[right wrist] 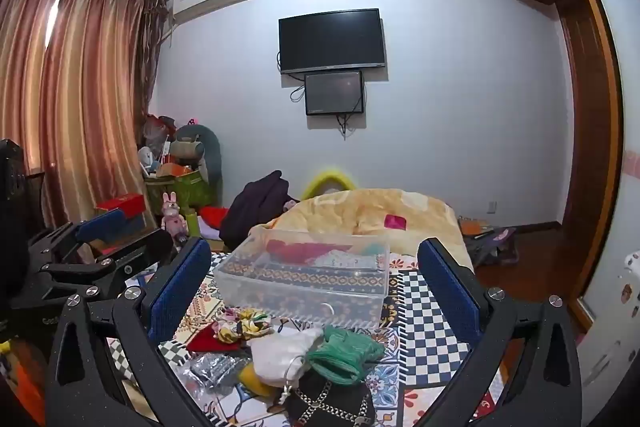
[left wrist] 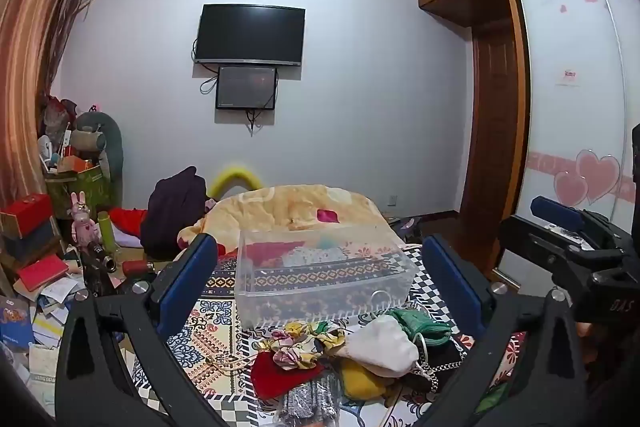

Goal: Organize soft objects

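A clear plastic box (left wrist: 324,279) (right wrist: 304,283) stands on the patterned bedspread, holding nothing that I can make out. In front of it lies a heap of soft things: a floral scrunchie (left wrist: 306,343) (right wrist: 242,321), a red pouch (left wrist: 280,375) (right wrist: 212,341), a white pouch (left wrist: 384,347) (right wrist: 280,351), a green knitted piece (left wrist: 420,325) (right wrist: 346,351), a yellow piece (left wrist: 360,379) and a grey glittery piece (right wrist: 216,369). My left gripper (left wrist: 320,279) is open and empty above the heap. My right gripper (right wrist: 316,283) is open and empty beside it.
A black chain bag (right wrist: 332,407) lies nearest me. A folded yellow blanket (left wrist: 296,207) and a dark garment (left wrist: 172,211) lie behind the box. Books, boxes and a pink rabbit toy (left wrist: 82,223) crowd the left. A wardrobe (left wrist: 576,107) stands on the right.
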`<action>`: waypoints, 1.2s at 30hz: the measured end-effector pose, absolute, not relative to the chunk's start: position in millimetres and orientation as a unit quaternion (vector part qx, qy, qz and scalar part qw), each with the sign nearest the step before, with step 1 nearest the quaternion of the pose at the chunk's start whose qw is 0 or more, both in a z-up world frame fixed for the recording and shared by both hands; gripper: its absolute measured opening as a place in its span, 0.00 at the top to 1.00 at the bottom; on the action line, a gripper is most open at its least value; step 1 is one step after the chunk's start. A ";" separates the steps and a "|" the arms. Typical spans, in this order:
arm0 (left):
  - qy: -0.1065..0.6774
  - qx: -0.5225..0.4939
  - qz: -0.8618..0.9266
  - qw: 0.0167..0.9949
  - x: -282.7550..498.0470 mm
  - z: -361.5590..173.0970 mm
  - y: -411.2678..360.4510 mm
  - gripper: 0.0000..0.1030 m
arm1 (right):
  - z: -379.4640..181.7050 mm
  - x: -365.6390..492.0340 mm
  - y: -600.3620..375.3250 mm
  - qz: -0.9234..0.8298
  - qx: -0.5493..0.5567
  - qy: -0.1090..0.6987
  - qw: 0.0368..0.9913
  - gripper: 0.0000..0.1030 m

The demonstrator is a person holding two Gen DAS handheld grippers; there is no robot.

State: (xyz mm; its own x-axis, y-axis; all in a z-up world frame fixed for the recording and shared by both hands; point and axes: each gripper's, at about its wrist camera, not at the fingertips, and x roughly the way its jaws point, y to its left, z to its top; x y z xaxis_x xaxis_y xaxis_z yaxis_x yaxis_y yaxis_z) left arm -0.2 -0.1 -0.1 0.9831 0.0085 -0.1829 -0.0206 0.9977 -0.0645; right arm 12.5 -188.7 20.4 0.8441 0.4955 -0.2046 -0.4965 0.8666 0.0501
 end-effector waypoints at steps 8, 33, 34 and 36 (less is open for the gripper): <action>0.097 -0.043 0.009 0.994 4.3 6.0 6.4 0.00 | 20.3 10.5 -188.2 0.259 -0.005 0.105 0.960 0.00; 0.094 -0.031 -0.004 0.995 -1.1 3.2 -1.3 0.00 | 21.8 8.6 -185.8 0.264 -0.007 0.104 0.959 0.00; 0.094 -0.031 -0.003 0.995 -0.6 1.7 -1.8 0.00 | 21.8 8.6 -186.0 0.264 -0.007 0.104 0.959 0.00; 0.093 -0.030 -0.002 0.995 -1.3 2.1 -2.1 0.00 | 21.7 8.5 -186.1 0.264 -0.007 0.104 0.959 0.00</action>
State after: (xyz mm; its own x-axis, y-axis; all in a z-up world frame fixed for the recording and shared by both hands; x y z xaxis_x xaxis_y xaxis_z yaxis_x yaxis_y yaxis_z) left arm -1.3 -2.1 2.1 0.9826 -0.0098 -0.1857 -0.0014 0.9982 -0.0601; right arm 8.5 -186.1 21.7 0.8387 0.5056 -0.2024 -0.5083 0.8601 0.0424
